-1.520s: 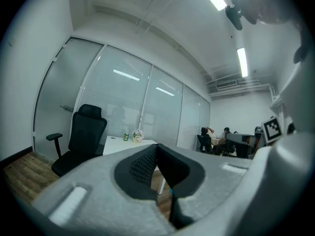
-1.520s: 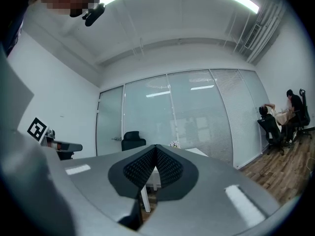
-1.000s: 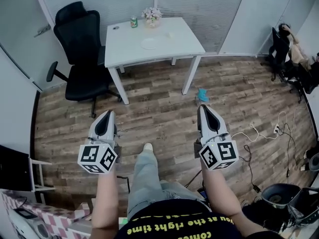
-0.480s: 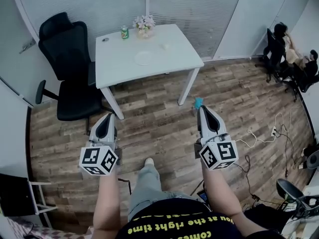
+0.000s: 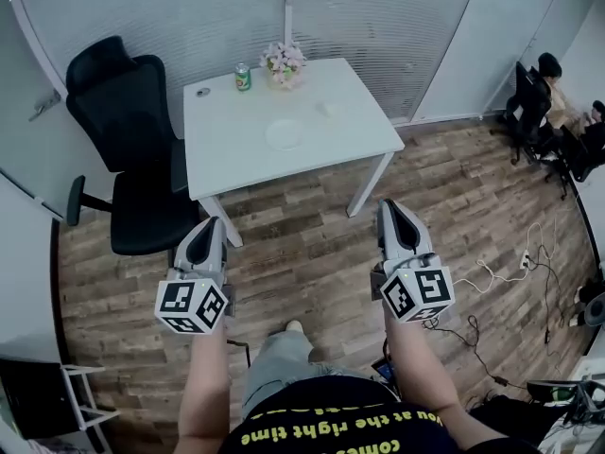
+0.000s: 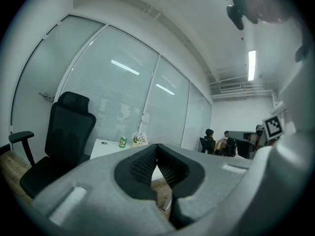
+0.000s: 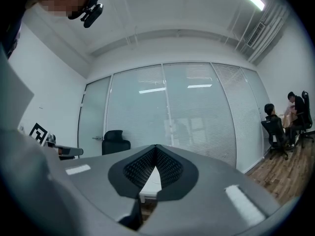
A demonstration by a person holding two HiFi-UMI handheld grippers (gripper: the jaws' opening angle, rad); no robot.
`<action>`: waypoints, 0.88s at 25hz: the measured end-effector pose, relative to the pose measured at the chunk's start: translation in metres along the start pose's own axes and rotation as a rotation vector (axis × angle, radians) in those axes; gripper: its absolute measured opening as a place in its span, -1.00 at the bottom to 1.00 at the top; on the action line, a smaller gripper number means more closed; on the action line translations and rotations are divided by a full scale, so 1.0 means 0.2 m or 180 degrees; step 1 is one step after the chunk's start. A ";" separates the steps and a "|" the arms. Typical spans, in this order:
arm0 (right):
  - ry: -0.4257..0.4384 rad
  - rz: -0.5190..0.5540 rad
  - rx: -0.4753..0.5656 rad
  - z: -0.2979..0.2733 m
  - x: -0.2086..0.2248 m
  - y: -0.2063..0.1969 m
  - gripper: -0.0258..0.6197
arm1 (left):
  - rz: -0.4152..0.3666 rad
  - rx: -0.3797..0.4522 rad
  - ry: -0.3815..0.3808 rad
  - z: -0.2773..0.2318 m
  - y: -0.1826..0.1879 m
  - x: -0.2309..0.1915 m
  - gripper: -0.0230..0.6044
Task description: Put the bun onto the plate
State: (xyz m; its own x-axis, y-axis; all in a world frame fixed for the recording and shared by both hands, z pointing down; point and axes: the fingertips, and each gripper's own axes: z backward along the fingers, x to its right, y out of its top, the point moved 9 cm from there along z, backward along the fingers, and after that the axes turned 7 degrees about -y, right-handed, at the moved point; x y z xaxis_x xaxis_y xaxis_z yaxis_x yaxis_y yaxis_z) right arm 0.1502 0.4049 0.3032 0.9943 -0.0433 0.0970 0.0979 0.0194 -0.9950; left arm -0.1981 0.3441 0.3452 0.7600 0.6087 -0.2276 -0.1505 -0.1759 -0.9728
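My left gripper (image 5: 209, 225) and right gripper (image 5: 391, 207) sit low in the frame, over the wood floor (image 5: 302, 244). Both have their fingers together, with nothing between them. The bun (image 5: 324, 110) lies on the white table (image 5: 227, 154) in the upper middle, up and right of the plate (image 5: 284, 134), not touching it. It is too small for me to tell which way it points.

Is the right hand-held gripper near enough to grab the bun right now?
Probably not yet. The right hand-held gripper hangs over the wooden floor, short of the white table, and the bun lies well in on its top. Its jaws are shut. Nothing blocks the path.
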 end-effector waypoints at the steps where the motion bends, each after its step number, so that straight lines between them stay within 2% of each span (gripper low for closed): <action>1: -0.0006 0.0001 0.0007 -0.04 -0.01 0.00 -0.90 | 0.0003 -0.0001 -0.0007 -0.02 0.00 -0.03 -0.93; 9: -0.0064 -0.0002 0.0021 -0.24 -0.04 -0.01 -0.90 | 0.0012 -0.0032 -0.0076 -0.18 0.03 -0.19 -0.92; 22: -0.0006 0.0011 0.0000 -0.45 -0.03 0.00 -0.90 | 0.0036 -0.0044 -0.0107 -0.33 0.05 -0.28 -0.93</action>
State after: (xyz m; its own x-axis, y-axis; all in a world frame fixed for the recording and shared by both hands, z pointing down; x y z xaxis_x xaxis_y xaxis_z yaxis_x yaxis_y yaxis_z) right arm 0.1400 0.3143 0.3012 0.9947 -0.0413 0.0937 0.0946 0.0195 -0.9953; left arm -0.2013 0.2571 0.3515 0.7366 0.6322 -0.2401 -0.1500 -0.1935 -0.9696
